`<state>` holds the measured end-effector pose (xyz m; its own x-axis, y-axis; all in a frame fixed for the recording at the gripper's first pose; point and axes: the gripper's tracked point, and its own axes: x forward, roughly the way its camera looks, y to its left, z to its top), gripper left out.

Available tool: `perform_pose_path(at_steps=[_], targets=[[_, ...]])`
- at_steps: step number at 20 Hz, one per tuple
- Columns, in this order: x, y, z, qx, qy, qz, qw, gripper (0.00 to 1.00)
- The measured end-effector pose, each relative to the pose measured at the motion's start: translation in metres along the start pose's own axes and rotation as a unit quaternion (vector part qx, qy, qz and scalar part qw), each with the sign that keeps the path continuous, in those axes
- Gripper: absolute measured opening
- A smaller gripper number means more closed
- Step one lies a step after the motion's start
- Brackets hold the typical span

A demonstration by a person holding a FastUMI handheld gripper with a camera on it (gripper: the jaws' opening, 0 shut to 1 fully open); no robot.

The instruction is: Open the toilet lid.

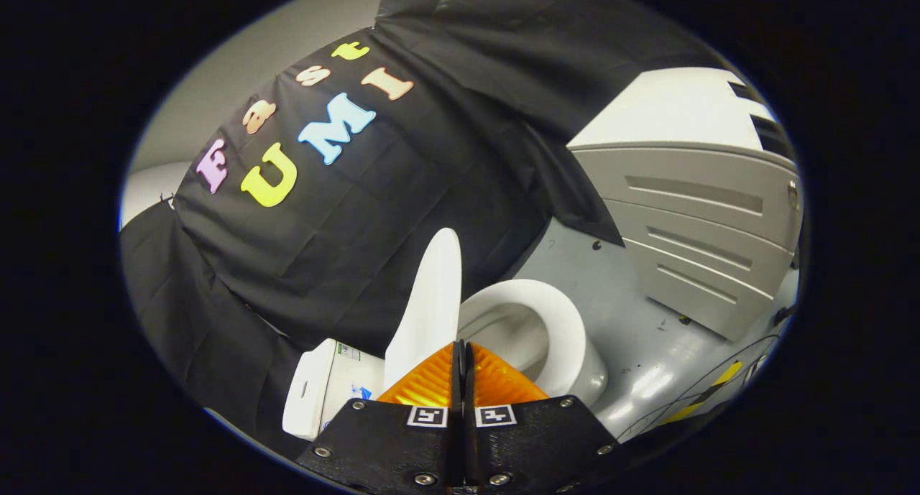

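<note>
We see the toilet lid (430, 301) raised on edge just beyond our hand-held gripper (461, 351), whose fingers are pressed together on nothing, bowl (568, 330) alongside.

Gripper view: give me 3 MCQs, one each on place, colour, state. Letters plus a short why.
1. Where is the cabinet?
A. beyond the toilet, on the floor
B. on the tank
C. between the fingers

2. What colour are the finger pads?
A. blue
B. orange
C. green

3. How does the lid stand?
A. flat on the seat
B. raised upright
C. lying on the floor

Answers:
1 A: the grey cabinet stands on the floor past the bowl.
2 B: both pads are ribbed orange.
3 B: the lid stands up by the tank, the bowl is open; the claw is shut, fingers together.
</note>
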<state>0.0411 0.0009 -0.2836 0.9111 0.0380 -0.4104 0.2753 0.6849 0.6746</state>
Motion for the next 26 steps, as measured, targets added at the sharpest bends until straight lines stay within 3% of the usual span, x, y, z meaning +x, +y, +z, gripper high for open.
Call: perform_pose_path(at_steps=[11, 21, 26], targets=[[-0.018, 0.073, 0.017, -0.132, -0.033, -0.014, 0.991, 0.0], [-0.029, 0.12, 0.019, -0.175, -0.045, -0.006, 0.983, 0.0], [-0.034, 0.149, 0.016, -0.224, -0.053, 0.004, 0.973, 0.0]])
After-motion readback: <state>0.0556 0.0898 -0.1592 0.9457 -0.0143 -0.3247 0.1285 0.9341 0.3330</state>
